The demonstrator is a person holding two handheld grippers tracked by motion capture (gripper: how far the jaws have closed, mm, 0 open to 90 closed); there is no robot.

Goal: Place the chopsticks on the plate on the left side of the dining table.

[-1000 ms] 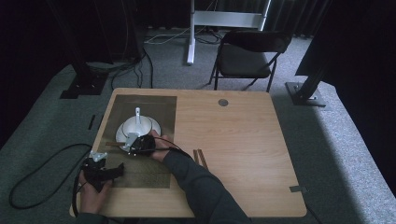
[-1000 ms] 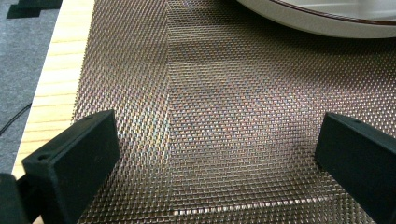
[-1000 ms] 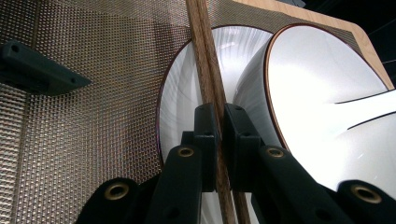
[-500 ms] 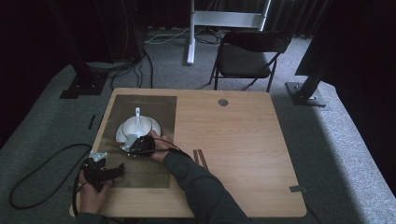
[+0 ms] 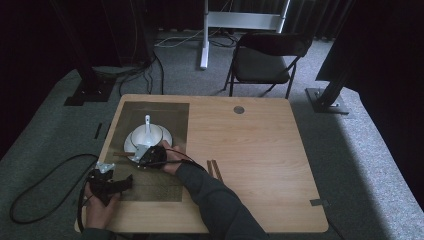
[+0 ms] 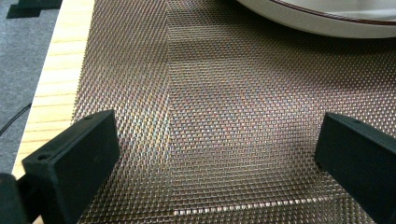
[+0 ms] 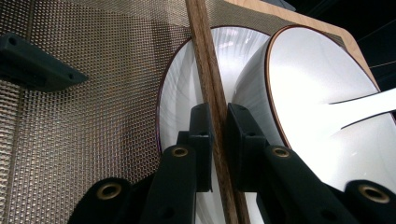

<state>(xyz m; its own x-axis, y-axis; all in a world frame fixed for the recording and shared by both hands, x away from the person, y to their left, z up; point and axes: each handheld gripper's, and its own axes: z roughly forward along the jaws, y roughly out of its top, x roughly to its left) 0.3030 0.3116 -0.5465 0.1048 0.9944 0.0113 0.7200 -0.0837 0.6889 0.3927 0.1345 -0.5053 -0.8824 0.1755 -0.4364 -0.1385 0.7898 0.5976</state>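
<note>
High view: dim, room edges near black; soft daylight-like wash falls on the floor (image 5: 370,150) at right and on the table (image 5: 250,150); picture soft, slightly grainy.
Left gripper view: evenly lit, mat (image 6: 210,116) weave sharp with iridescent moiré; jaws at the bottom blurred; plate (image 6: 327,18) casts a shadow band beneath its rim.
Right gripper view: bright glare streaks on the plate (image 7: 182,107) and bowl (image 7: 317,93); chopstick (image 7: 205,56) sharp; near jaws dark, soft.
</note>
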